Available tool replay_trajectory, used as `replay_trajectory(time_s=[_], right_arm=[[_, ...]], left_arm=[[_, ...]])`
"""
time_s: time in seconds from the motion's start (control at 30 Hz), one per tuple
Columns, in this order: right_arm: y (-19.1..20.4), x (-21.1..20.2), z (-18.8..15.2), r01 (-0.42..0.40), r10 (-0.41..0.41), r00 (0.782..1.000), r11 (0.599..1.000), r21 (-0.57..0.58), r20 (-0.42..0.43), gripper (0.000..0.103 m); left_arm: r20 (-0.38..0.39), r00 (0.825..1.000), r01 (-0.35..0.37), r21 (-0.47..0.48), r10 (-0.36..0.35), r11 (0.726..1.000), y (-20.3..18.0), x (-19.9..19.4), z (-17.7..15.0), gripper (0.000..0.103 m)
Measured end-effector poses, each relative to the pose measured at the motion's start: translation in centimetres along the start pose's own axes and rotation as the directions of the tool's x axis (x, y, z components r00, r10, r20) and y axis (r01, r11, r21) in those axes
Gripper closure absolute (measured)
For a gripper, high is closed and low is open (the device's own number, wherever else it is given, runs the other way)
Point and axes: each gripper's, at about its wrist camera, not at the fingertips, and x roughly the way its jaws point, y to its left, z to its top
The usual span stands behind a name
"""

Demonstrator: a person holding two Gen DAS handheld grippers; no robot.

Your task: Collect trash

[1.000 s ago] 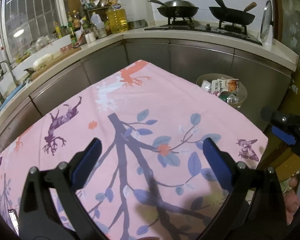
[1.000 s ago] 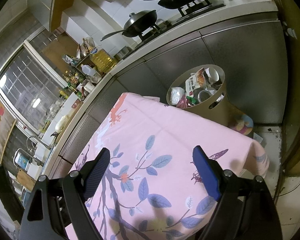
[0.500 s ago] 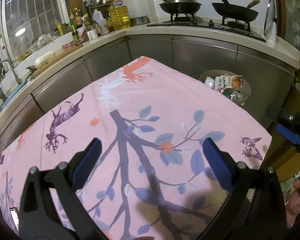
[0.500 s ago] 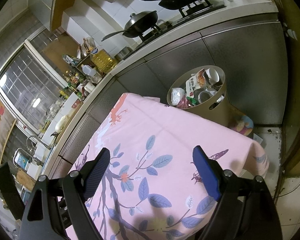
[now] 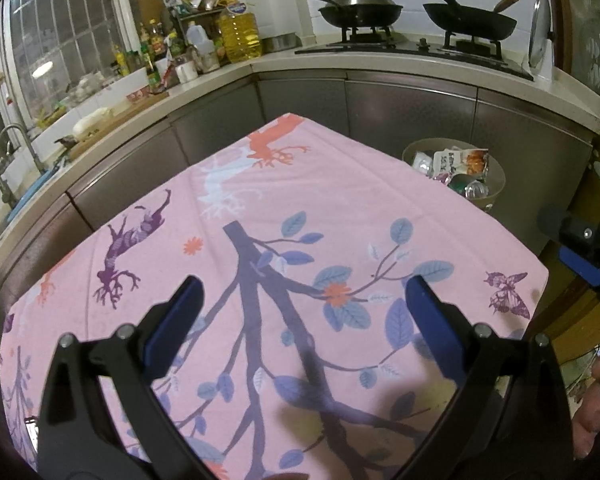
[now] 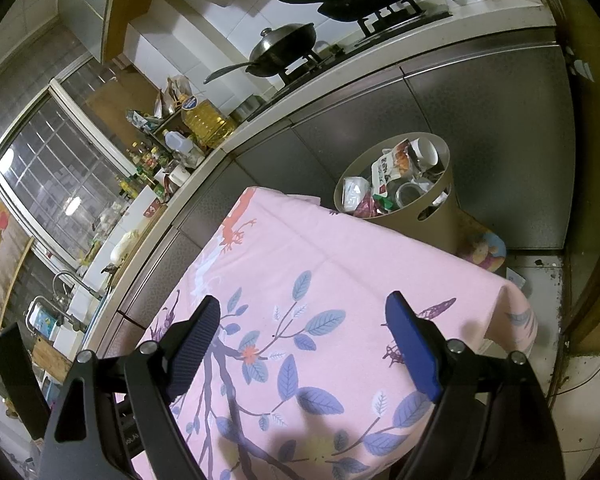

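The table [image 5: 340, 200], under a pink patterned cloth, showed no loose trash. The bin [image 6: 440, 216] stood on the floor past the far right corner, full of wrappers [image 6: 392, 164] and cups, nearer the right gripper [image 6: 304, 320]. Right and left gripper [image 5: 300, 300] hovered wide open, empty.
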Motion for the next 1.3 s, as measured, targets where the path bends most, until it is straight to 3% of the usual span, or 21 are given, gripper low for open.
replay_trajectory(time_s=[0.53, 1.3], right_arm=[[-0.48, -0.36, 0.8, 0.002, -0.002, 1.0, 1.0, 0.001, 0.008, 0.021], [-0.31, -0.69, 0.59, 0.006, -0.006, 1.0, 1.0, 0.003, 0.014, 0.021]], left_arm=[[0.017, 0.999, -0.045, 0.022, 0.045, 0.999, -0.13, -0.36, 0.03, 0.006], [0.019, 0.998, -0.053, 0.036, 0.052, 0.998, -0.4, -0.43, 0.15, 0.006]])
